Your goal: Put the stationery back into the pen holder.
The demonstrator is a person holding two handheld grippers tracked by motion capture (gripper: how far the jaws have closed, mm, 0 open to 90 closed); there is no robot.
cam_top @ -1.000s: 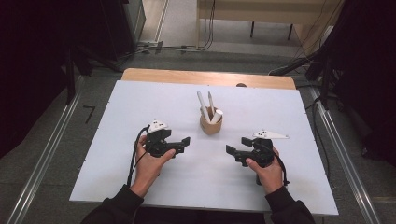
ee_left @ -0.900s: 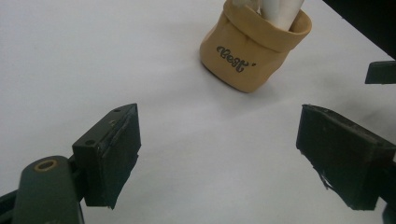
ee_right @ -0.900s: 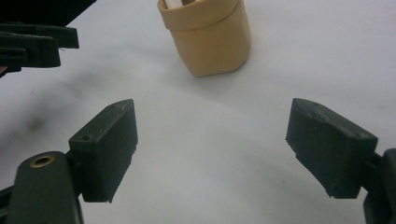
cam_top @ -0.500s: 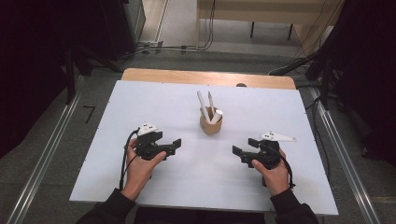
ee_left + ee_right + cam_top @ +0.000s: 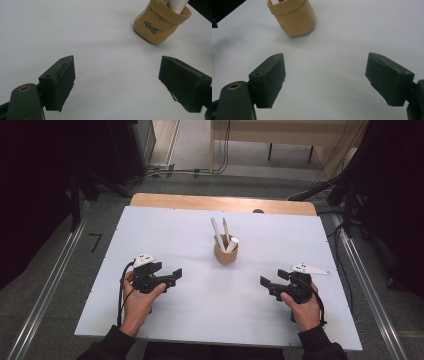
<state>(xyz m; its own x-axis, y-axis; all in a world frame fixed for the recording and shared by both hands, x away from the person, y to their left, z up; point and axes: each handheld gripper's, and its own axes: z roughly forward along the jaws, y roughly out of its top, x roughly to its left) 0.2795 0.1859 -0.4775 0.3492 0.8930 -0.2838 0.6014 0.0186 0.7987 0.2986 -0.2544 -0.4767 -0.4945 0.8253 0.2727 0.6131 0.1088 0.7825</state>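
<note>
Pouch (image 5: 225, 254), tan, soft-walled, judged light and easily tipped; white sticks (image 5: 221, 231) stood inside. Grasp at rolled rim was advised. Left gripper (image 5: 176, 274) and right gripper (image 5: 263, 282) were held released, nothing grasped.

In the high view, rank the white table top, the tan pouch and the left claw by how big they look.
1. White table top, by far the largest.
2. Left claw with its body and the tan pouch look about alike, so I won't rank them.

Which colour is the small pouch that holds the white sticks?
Tan pouch, best seen in the left gripper view.
</note>
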